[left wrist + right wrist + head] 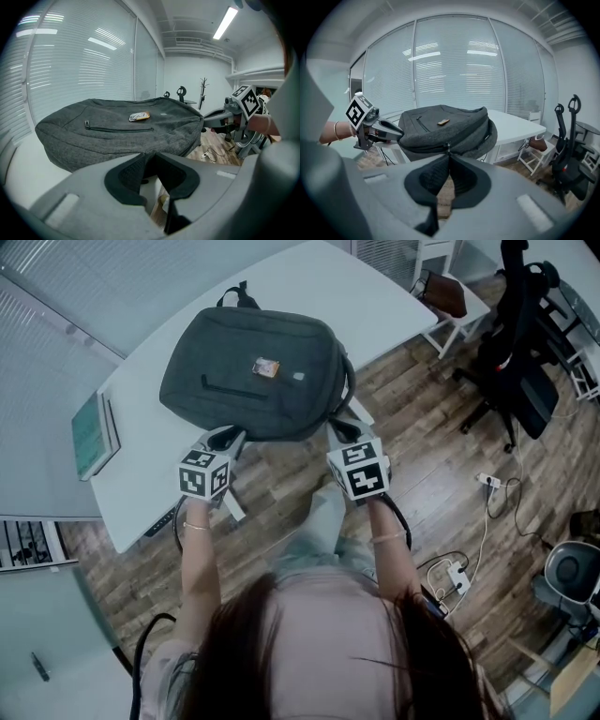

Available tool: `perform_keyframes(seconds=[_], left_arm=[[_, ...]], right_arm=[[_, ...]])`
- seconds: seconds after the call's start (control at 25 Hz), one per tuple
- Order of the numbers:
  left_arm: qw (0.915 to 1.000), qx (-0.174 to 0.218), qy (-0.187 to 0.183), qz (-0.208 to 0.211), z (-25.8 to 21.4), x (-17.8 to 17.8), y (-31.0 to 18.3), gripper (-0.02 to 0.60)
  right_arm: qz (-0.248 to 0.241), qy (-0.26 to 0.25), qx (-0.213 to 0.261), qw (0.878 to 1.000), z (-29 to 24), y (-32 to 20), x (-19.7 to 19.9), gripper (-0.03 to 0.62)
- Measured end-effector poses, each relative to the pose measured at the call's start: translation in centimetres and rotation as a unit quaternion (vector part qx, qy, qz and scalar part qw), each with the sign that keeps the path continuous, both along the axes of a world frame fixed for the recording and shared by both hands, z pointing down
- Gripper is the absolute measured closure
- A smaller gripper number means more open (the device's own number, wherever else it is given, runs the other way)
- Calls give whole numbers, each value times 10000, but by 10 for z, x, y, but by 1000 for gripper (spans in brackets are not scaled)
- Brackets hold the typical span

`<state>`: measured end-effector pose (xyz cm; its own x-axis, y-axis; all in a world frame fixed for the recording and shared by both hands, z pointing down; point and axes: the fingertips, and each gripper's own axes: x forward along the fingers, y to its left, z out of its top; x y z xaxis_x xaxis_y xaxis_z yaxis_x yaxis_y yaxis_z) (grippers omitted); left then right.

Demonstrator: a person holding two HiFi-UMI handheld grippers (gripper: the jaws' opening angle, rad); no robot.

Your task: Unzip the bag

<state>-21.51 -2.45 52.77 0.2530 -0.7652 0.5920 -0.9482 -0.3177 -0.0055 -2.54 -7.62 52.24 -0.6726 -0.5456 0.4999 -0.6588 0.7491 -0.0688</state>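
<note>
the left gripper (151,158) is clamped on the near-left edge of the bag (253,371), which is laid flat on the table (141,470). the right gripper (448,153) is pinched shut on the zip pull (448,147) at the near-right edge. from there the zip is judged to run rightward round the corner.

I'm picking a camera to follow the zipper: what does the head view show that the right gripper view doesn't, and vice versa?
Only the head view: the teal book on the table's left side and the power strip on the floor. Only the right gripper view: the zipper pull, pinched at the tips of the right tool. Both: the grey bag with a small item on top, the left tool at the bag's near edge, and the black office chair.
</note>
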Motion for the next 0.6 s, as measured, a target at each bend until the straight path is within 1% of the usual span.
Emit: perform_keyframes(seconds=[0.24, 0.6], left_arm=[[10000, -32, 28, 18, -1, 1, 2, 502], [10000, -42, 24, -6, 0, 1, 1, 502]], right_arm=[[-65, 48, -79, 9999, -3, -2, 3, 588], [-99, 63, -45, 9999, -9, -11, 11, 582]])
